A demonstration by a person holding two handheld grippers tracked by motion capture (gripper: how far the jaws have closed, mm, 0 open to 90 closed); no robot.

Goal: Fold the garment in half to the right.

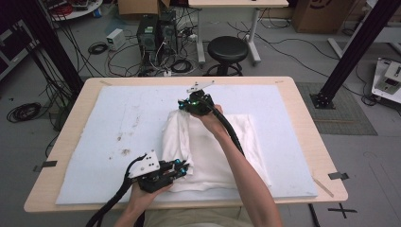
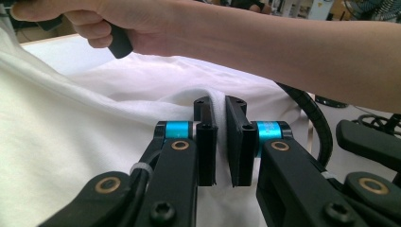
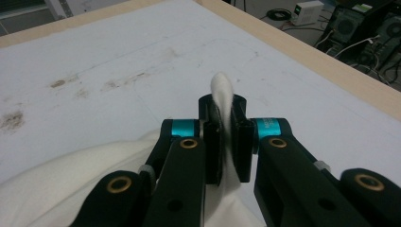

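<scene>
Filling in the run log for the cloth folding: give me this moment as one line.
left gripper: shut on white cloth, near edge | right gripper: shut on cloth, far edge | cloth partly folded on blue mat

no readable text anywhere: print on the cardboard box (image 1: 323, 13) at 1 o'clock is cut off, marking on the blue gripper sleeve (image 3: 265, 127) too blurred

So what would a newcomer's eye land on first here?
The rumpled white cloth on the pale blue foam mat, pinched at two spots. The left gripper clamps its near left edge, and the right gripper clamps its far corner, a tuft poking up between the jaws in the right gripper view.
</scene>
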